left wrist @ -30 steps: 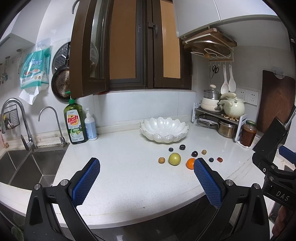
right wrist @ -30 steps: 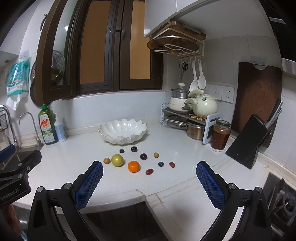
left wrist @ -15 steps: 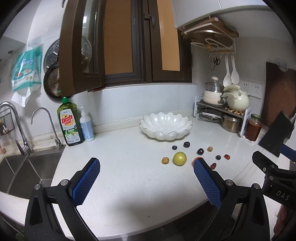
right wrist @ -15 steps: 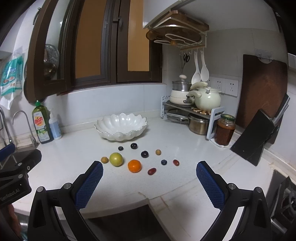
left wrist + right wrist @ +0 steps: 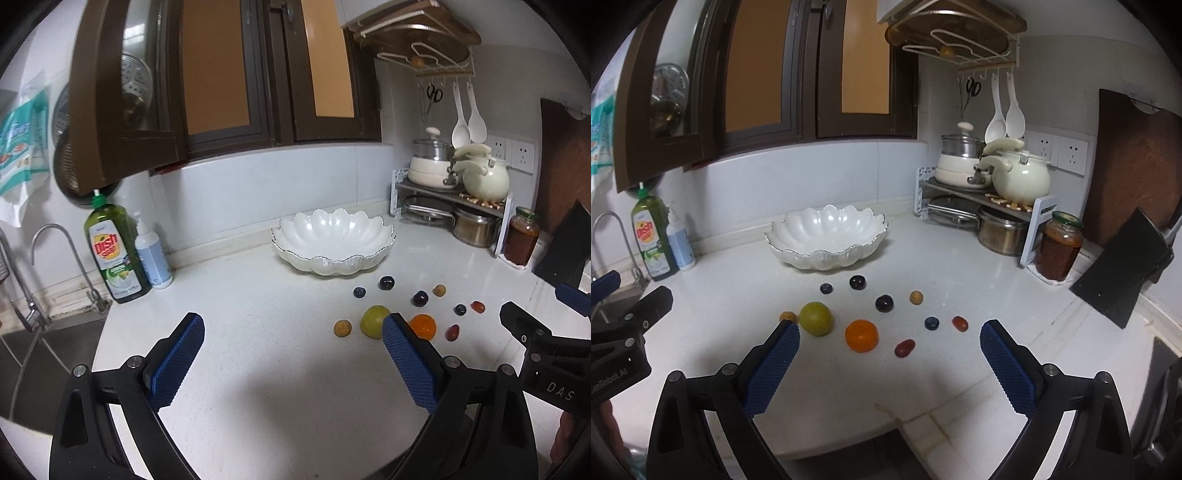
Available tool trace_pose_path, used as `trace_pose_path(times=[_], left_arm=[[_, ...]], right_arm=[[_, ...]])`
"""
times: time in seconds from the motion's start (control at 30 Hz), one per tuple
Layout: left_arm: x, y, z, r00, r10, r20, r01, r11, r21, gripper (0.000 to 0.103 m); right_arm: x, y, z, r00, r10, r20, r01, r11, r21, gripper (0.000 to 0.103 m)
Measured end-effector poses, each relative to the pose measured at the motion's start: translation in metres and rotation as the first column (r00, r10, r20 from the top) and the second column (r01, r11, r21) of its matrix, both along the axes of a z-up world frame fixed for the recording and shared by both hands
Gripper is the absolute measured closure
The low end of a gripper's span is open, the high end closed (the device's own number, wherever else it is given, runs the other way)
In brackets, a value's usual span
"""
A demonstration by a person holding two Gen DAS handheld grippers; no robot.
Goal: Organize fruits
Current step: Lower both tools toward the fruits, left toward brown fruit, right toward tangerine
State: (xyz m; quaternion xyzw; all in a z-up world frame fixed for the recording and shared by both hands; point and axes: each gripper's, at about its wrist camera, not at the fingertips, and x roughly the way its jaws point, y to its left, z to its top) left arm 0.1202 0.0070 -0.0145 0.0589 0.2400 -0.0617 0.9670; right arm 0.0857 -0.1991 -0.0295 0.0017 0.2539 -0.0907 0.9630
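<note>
Fruits lie scattered on the white counter [image 5: 960, 266], ahead of both hand-held grippers and short of the scalloped white bowl [image 5: 827, 236]. The right hand-held gripper [image 5: 888, 360] hangs above the counter's near edge with its blue pads [image 5: 774, 367] spread wide and nothing between them. Just beyond its left pad sits a green fruit [image 5: 816, 318], with a small tan fruit [image 5: 787, 316] touching that pad's tip in view. An orange [image 5: 861, 335] lies straight ahead between the fingers, a red grape [image 5: 904, 348] beside it to the right, and a blueberry [image 5: 931, 323] and another red fruit [image 5: 960, 323] farther right. Beyond these are two dark plums [image 5: 884, 303], a second blueberry [image 5: 826, 288] and a tan berry [image 5: 916, 297].

The left hand-held gripper [image 5: 291, 363] is likewise wide open and holds nothing, over bare counter; the fruits sit ahead and to its right, the green fruit and orange partly hidden behind its right pad [image 5: 408, 363]. The bowl stands farther ahead, a dish-soap bottle [image 5: 112, 254] and a pump bottle [image 5: 153, 254] off to the left by the sink [image 5: 33, 350]. Far right of the right hand-held gripper stand a jar [image 5: 1058, 247] and a pot rack [image 5: 982, 206].
</note>
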Motion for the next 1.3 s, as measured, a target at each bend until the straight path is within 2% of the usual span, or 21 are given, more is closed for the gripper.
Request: trace_pose_path(times=[0.13, 0.2, 0.37, 0.47, 0.97, 1.3], left_arm=[[0.023, 0.0, -0.009, 0.999, -0.023, -0.028, 0.023, 1.0, 0.009, 0.009], [0.036, 0.0, -0.014, 0.998, -0.038, -0.045, 0.039, 0.999, 0.018, 0.014], [0.063, -0.004, -0.028, 0.993, -0.081, -0.084, 0.084, 0.996, 0.039, 0.021], [0.078, -0.006, -0.038, 0.987, -0.109, -0.114, 0.113, 0.993, 0.037, 0.022], [0.139, -0.031, -0.094, 0.93, -0.226, -0.29, 0.25, 0.967, 0.048, 0.042], [0.162, -0.045, -0.119, 0.886, -0.286, -0.365, 0.321, 0.946, 0.039, 0.051]], right_arm=[[0.021, 0.002, -0.008, 1.0, -0.014, -0.025, 0.014, 1.0, 0.0, 0.006], [0.031, 0.003, -0.014, 0.999, -0.019, -0.039, 0.019, 1.0, 0.001, 0.007], [0.055, 0.006, -0.029, 0.996, -0.025, -0.088, 0.026, 1.0, 0.0, 0.014], [0.067, 0.008, -0.039, 0.993, -0.031, -0.114, 0.032, 0.999, 0.009, 0.015], [0.115, 0.005, -0.084, 0.969, -0.065, -0.237, 0.077, 0.996, 0.039, 0.027], [0.133, 0.008, -0.105, 0.952, -0.062, -0.299, 0.082, 0.995, 0.053, 0.034]])
